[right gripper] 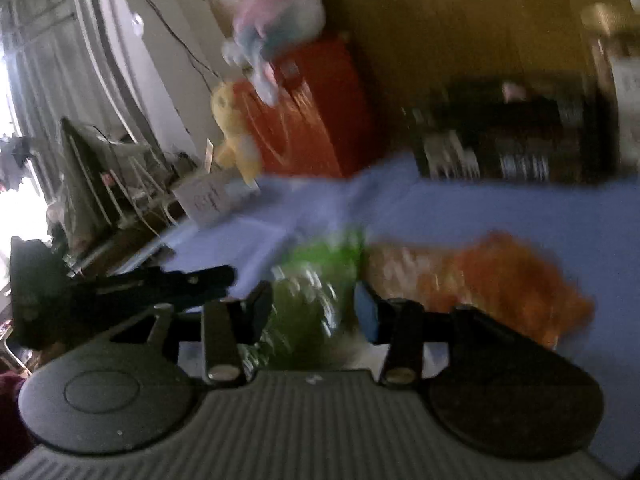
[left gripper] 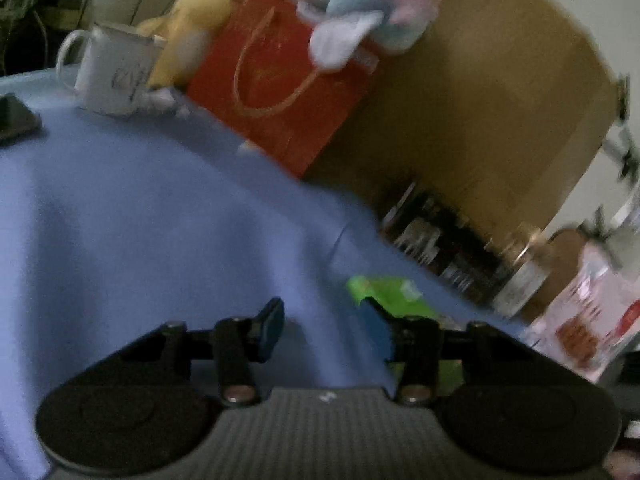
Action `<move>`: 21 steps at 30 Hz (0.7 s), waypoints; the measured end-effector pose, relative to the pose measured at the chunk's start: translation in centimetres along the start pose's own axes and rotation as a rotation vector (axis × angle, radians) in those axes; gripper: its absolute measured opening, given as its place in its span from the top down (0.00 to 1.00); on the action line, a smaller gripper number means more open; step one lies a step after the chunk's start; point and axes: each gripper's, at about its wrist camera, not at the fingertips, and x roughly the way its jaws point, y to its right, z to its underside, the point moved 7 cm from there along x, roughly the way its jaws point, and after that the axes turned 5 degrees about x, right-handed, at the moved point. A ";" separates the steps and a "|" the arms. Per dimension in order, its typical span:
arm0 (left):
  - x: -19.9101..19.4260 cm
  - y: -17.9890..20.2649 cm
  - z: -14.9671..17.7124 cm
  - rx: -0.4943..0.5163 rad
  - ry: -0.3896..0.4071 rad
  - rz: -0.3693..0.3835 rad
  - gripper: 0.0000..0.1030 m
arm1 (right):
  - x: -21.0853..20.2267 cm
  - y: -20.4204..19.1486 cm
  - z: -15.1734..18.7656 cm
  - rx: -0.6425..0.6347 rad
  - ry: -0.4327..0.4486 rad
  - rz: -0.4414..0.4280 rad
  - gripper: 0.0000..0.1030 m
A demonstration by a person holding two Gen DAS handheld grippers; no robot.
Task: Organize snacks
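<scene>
The green snack packet sits between the fingers of the right gripper, low over the blue-clothed table. The picture is smeared, so I cannot tell whether the fingers pinch the packet or only straddle it; they stand apart with green foil filling the gap. Touching its right side lies an orange snack bag, flat on the cloth. In the left wrist view the same green packet lies just beyond the right finger of the left gripper, which is spread wide with nothing but cloth between its fingers. Further toward the table's far right edge stands a pale pink snack bag, with a glass jar beside it.

The step in hand looks like taking up the green packet. To do it well, the right gripper should bite on the packet's body rather than a loose corner, since thin foil slips and crumples, and should lift clear before travelling so the orange bag is not dragged along. The left gripper is best kept off to the side.

Along the far edge stand a dark box, a red gift bag with a pastel plush toy on top, a yellow plush chick and a white mug.
</scene>
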 end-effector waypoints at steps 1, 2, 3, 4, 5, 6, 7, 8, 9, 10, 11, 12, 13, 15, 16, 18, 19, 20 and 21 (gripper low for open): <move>-0.3 0.0 0.0 0.008 0.028 -0.021 0.52 | 0.4 0.0 0.0 0.001 -0.032 0.018 0.50; -0.1 0.0 -0.1 0.007 0.022 -0.031 0.52 | 0.1 -0.3 -0.2 -0.015 -0.010 -0.007 0.48; 0.3 -0.1 -0.1 -0.001 0.007 -0.027 0.52 | 0.0 -0.5 -0.1 -0.018 -0.011 -0.009 0.47; 0.5 -0.2 -0.1 -0.011 -0.004 -0.025 0.52 | 0.2 -0.4 0.0 -0.013 -0.026 -0.001 0.47; 0.3 -0.5 -0.2 -0.022 -0.009 -0.025 0.52 | 0.1 -0.4 0.1 -0.005 -0.029 -0.005 0.47; 0.4 -0.7 -0.2 -0.035 -0.012 -0.023 0.52 | 0.0 -0.3 0.1 0.006 -0.026 -0.011 0.47; 0.4 -0.9 -0.3 -0.045 -0.016 -0.019 0.52 | -0.2 0.0 -0.1 0.024 -0.022 -0.018 0.46; 0.4 -1.0 -0.3 -0.051 -0.016 -0.017 0.52 | -0.4 0.1 -0.1 0.041 -0.018 -0.026 0.45; 0.3 -1.0 -0.2 -0.051 -0.015 -0.019 0.52 | -0.6 0.5 -0.3 0.065 -0.015 -0.040 0.44; 0.3 -0.9 -0.2 -0.049 -0.016 -0.023 0.52 | -1.0 0.5 -0.2 0.088 -0.012 -0.055 0.44; 0.2 -0.9 -0.2 -0.045 -0.017 -0.028 0.52 | -1.3 0.6 -0.2 0.113 -0.009 -0.072 0.43; 0.2 -0.8 0.0 -0.038 -0.022 -0.033 0.52 | -1.2 0.6 -0.1 0.135 -0.007 -0.085 0.42; 0.2 -0.8 0.1 -0.034 -0.026 -0.040 0.52 | -1.2 1.0 -0.2 0.157 -0.011 -0.094 0.42; 0.3 -0.5 0.2 -0.013 -0.029 -0.054 0.52 | -1.3 1.5 -0.2 0.197 -0.028 -0.111 0.42; 0.3 -0.4 0.3 0.000 -0.030 -0.063 0.52 | -1.3 1.7 -0.2 0.213 -0.036 -0.120 0.42; 0.3 0.0 0.3 0.029 -0.033 -0.084 0.52 | -1.4 1.8 -0.1 0.229 -0.049 -0.132 0.42; 0.4 0.1 0.3 0.044 -0.035 -0.094 0.52 | -1.4 1.8 -0.1 0.231 -0.055 -0.136 0.42; 0.4 0.3 0.4 0.056 -0.037 -0.103 0.51 | -1.3 1.8 -0.1 0.228 -0.062 -0.139 0.42; 0.4 0.4 0.5 0.067 -0.039 -0.111 0.51 | -1.3 1.7 0.0 0.220 -0.071 -0.140 0.42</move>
